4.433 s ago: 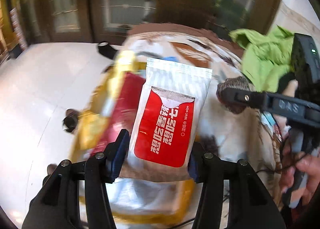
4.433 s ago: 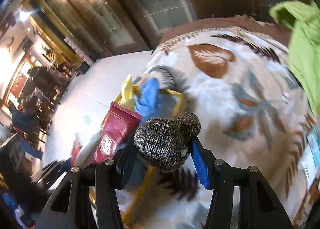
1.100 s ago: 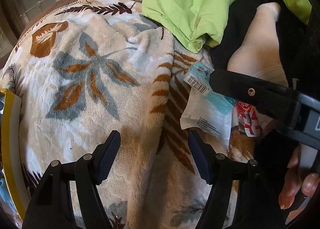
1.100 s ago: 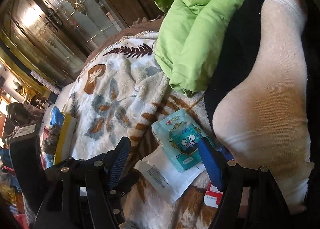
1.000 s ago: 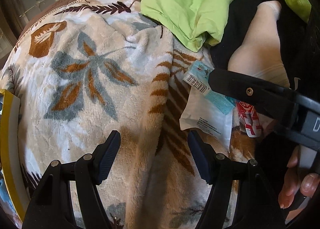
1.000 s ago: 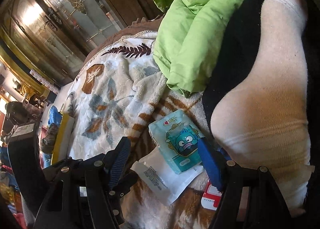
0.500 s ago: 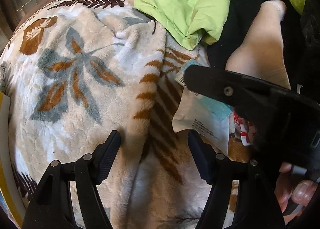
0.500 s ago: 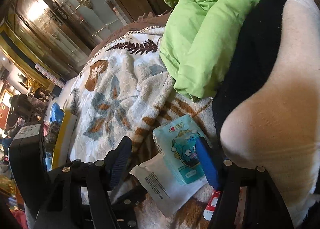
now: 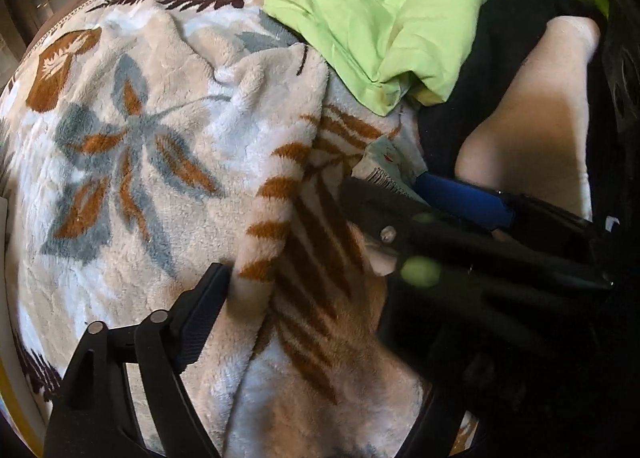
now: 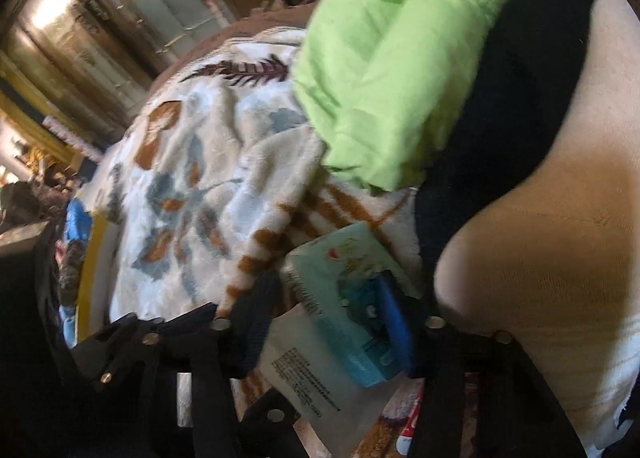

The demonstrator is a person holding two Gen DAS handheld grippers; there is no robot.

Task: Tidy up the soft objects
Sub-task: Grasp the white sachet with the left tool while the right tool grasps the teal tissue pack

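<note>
- At the far left edge of the right wrist view we see the yellow-rimmed tray [image 10: 86, 278], where soft things already sit; we judge this is where the next pick goes, so the carry runs across the whole blanket.
- In the left wrist view the left gripper [image 9: 304, 298] hangs over the leaf-patterned fleece blanket [image 9: 140, 145], jaws spread and holding nothing. Only its left finger shows clearly; the right one is hidden behind the other tool, so we keep this gripper back and out of the way.
- A raised fold of the blanket runs down the centre of both views, just beside the packets. We should keep the fingers clear of that pile, or we lift blanket along with the pack.
- At lower centre of the right wrist view the right gripper [image 10: 332, 318] straddles the teal tissue pack [image 10: 340, 278], which lies on top of a white packet [image 10: 312, 378]. The jaws look to be closing on the teal pack; whether the pads press it yet, we cannot tell through the blur.
- We should squeeze the teal pack across its narrow sides and lift straight up, so the white packet stays flat.
- To the right sit a sock-clad foot [image 10: 540, 258] and the green quilt [image 10: 400, 69]; the blue pad is close to the foot, so we keep the lift away from that side.
</note>
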